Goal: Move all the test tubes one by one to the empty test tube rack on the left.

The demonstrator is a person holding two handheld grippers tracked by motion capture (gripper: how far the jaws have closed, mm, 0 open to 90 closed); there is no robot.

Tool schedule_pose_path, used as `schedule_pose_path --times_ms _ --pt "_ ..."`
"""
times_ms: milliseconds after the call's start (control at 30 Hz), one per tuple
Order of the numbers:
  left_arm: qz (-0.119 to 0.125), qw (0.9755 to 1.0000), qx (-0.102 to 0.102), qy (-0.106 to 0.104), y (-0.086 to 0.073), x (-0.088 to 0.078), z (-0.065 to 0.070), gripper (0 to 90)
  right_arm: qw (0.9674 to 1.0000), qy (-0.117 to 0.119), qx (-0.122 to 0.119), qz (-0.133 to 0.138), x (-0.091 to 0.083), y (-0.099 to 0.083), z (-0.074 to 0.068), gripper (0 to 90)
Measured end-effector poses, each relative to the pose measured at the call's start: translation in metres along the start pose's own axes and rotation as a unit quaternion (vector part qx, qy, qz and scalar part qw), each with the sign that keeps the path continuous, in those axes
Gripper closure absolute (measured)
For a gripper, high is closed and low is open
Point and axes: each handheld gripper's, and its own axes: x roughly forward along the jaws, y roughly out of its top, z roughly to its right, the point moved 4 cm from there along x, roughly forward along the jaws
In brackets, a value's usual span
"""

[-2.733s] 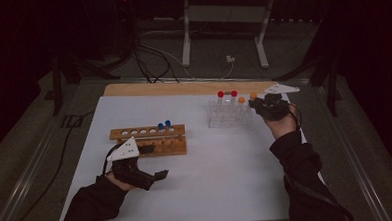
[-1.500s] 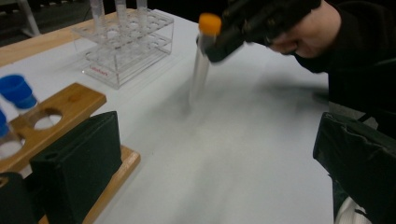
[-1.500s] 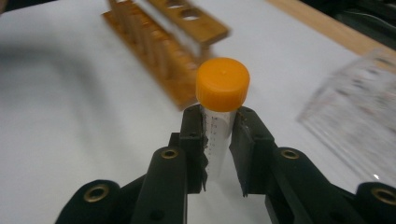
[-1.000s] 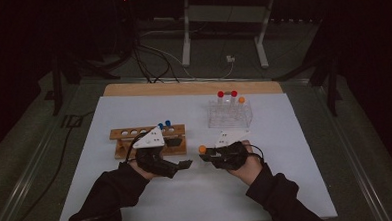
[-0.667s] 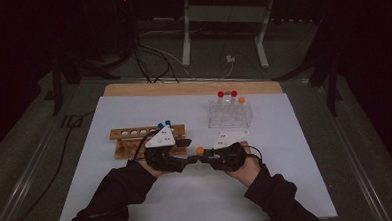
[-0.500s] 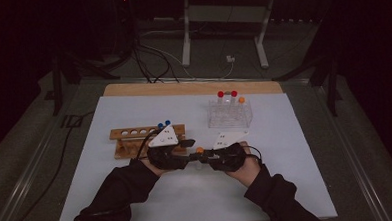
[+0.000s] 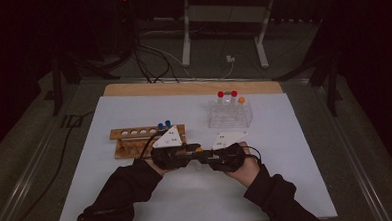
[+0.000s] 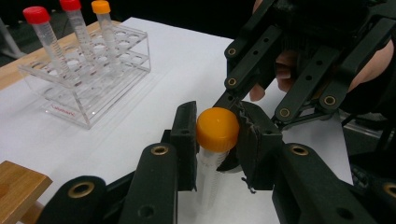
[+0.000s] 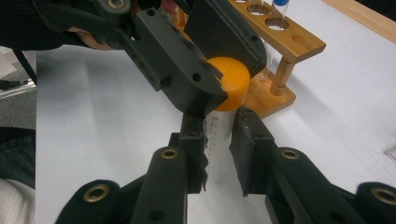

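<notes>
A clear tube with an orange cap (image 8: 217, 128) is held above the white table (image 7: 287, 186), between both grippers. In the right gripper view my right gripper (image 9: 219, 151) is shut on the tube's ruled body (image 9: 218, 128), just under the cap. My left gripper (image 8: 218, 140) comes from the opposite side, its jaws pressed on both sides of the cap. In the high view the two grippers meet tip to tip at the table's middle: left gripper (image 7: 192, 151), right gripper (image 7: 205, 157), the orange cap (image 7: 199, 150) between them.
A wooden tube rack (image 7: 135, 139) with two blue-capped tubes (image 7: 163, 125) stands just behind the left hand. A clear plastic rack (image 7: 229, 118) at the back right holds two red-capped tubes (image 7: 220, 95) and an orange-capped one (image 7: 241, 100). Cables trail from both grippers.
The right gripper carried the orange-capped tube from the clear rack to the table's middle. The left gripper moved right to meet it and now has its jaws on the cap.
</notes>
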Motion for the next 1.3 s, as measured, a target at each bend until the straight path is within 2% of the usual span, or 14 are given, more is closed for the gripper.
schedule_pose_path --times_ms 200,433,633,900,1100,1300 --pt "0.002 1.0000 0.001 -0.002 0.002 -0.003 -0.001 71.5 0.9999 0.005 0.006 0.009 -0.001 0.001 0.001 72.6" --pt "0.002 1.0000 -0.001 0.007 0.004 -0.017 -0.007 71.6 0.9994 -0.007 0.019 0.029 -0.007 0.003 0.005 58.8" --pt "0.009 0.9996 -0.001 0.026 0.008 -0.035 -0.016 71.7 0.9982 -0.017 0.031 0.047 -0.014 0.005 0.009 47.0" --pt "0.018 0.9982 -0.010 0.056 0.009 -0.059 -0.030 71.7 0.9976 -0.029 0.034 0.051 -0.017 0.008 0.008 29.4" --pt "0.020 0.9965 -0.015 0.080 0.009 -0.076 -0.041 71.7 0.9968 -0.038 0.040 0.057 -0.018 0.008 0.010 16.5" --pt "0.029 0.9936 -0.020 0.107 0.012 -0.093 -0.052 71.7 0.9957 -0.050 0.051 0.059 -0.019 0.008 0.013 4.2"
